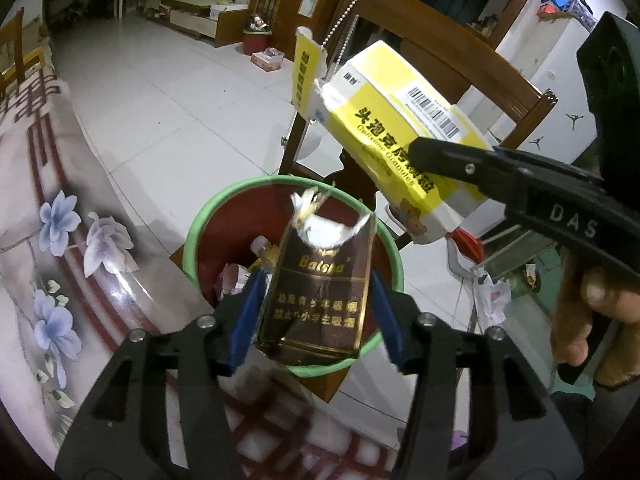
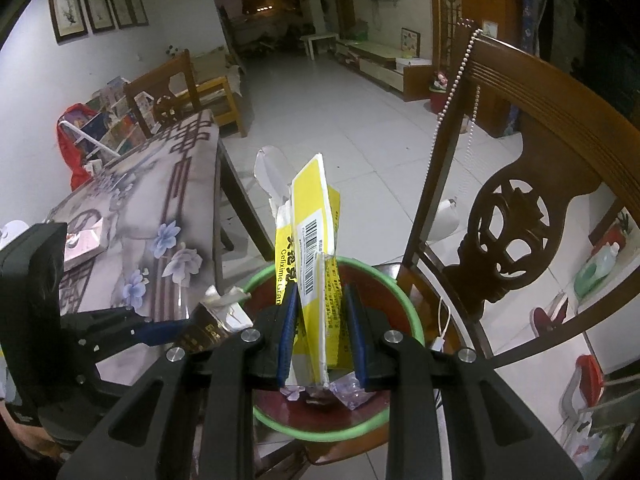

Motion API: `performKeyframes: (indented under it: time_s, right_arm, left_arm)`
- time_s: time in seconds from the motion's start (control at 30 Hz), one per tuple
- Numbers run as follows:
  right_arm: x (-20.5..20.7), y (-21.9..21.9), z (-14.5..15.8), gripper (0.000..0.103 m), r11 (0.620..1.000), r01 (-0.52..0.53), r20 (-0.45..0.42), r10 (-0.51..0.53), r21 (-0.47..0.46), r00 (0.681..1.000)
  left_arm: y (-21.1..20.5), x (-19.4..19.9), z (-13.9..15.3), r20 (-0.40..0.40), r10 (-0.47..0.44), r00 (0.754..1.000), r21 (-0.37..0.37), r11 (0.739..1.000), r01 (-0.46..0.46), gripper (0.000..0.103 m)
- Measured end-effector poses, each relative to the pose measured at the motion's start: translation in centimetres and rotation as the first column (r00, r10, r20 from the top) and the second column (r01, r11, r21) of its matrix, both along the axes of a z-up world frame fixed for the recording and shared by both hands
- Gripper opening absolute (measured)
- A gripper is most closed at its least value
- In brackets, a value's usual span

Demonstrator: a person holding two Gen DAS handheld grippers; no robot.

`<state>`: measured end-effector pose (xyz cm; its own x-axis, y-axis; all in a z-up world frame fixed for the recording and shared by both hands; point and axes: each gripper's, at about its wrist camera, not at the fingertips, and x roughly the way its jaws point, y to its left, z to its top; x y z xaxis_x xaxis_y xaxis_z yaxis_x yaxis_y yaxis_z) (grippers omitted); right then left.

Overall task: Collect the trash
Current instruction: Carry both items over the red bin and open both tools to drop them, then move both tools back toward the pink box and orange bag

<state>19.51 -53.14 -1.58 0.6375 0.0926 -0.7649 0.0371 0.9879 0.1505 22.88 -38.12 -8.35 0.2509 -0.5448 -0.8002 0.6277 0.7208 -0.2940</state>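
A dark brown cigarette pack (image 1: pixel 316 292) with gold lettering and a torn top stands between the blue pads of my left gripper (image 1: pixel 316 320). The pads sit slightly off its sides, so it is loose, right above the red bin with a green rim (image 1: pixel 192 240). My right gripper (image 2: pixel 322 332) is shut on a yellow and white medicine box (image 2: pixel 312 240), holding it upright over the same bin (image 2: pixel 416 320). From the left wrist view that box (image 1: pixel 400 120) hangs upper right in the right gripper (image 1: pixel 416 160). The left gripper (image 2: pixel 172 328) and pack (image 2: pixel 212 328) show at the right wrist view's left.
Several scraps of trash lie inside the bin. A table with a floral cloth (image 1: pixel 60 240) runs along the left. A carved wooden chair back (image 2: pixel 520 220) with a bead string (image 2: pixel 452 92) rises on the right. A person's hand (image 1: pixel 592 312) grips the right tool. White tiled floor lies beyond.
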Motion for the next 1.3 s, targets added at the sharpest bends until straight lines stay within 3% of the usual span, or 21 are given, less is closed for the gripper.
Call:
performKeyframes:
  time_s: [0.13,0.17,0.2,0.23,0.27,0.37,0.53,0.87,1.3]
  right_arm:
    - [0.0,-0.1,-0.1,0.028,0.999,0.025,-0.010,-0.025,-0.032,1.000]
    - [0.1,-0.1,-0.3,0.029,0.998,0.028,-0.015,-0.029,-0.054,0.999]
    - [0.1,0.1,-0.4,0.042,0.996,0.025,-0.020,-0.026,-0.082,0.999]
    - [0.1,0.3,-0.5,0.063,0.995,0.022,-0.021,-0.024,-0.096,0.999]
    - [0.0,0.4,-0.6,0.070,0.994,0.023,-0.024,-0.026,-0.107,0.999]
    - [0.0,0.6,-0.5,0.073,0.994,0.022,-0.017,-0.024,-0.111,1.000]
    - [0.2,1.3,-0.3,0.087,0.992,0.025,-0.016,-0.027,-0.125,0.999]
    - [1.6,8.1,0.5,0.090,0.982,-0.100,-0.018,0.099,-0.159,0.995]
    - [2.6,20.1,2.2,0.090,0.939,-0.282,0.011,0.289,-0.195,0.957]
  left_arm:
    - [0.2,-0.3,-0.5,0.006,-0.004,1.000,0.010,1.000,0.004,0.082]
    - [0.3,-0.4,-0.5,0.013,-0.003,1.000,0.015,1.000,0.003,0.083]
    - [0.4,-0.5,-0.5,0.016,-0.003,1.000,0.019,1.000,0.003,0.083]
    - [0.6,-0.6,-0.5,0.016,0.000,1.000,0.020,1.000,0.000,0.085]
    - [1.0,-0.6,-0.5,0.016,0.005,1.000,0.018,1.000,-0.006,0.087]
    - [2.0,-0.8,-0.4,0.018,0.019,1.000,0.019,1.000,-0.019,0.090]
    - [5.5,-1.6,0.1,0.036,0.053,0.998,0.025,0.998,-0.054,0.092]
    - [16.2,-4.2,3.5,0.085,0.217,0.972,-0.015,0.976,-0.217,0.097]
    - [32.2,-8.6,6.6,0.135,0.428,0.894,-0.023,0.903,-0.429,0.097]
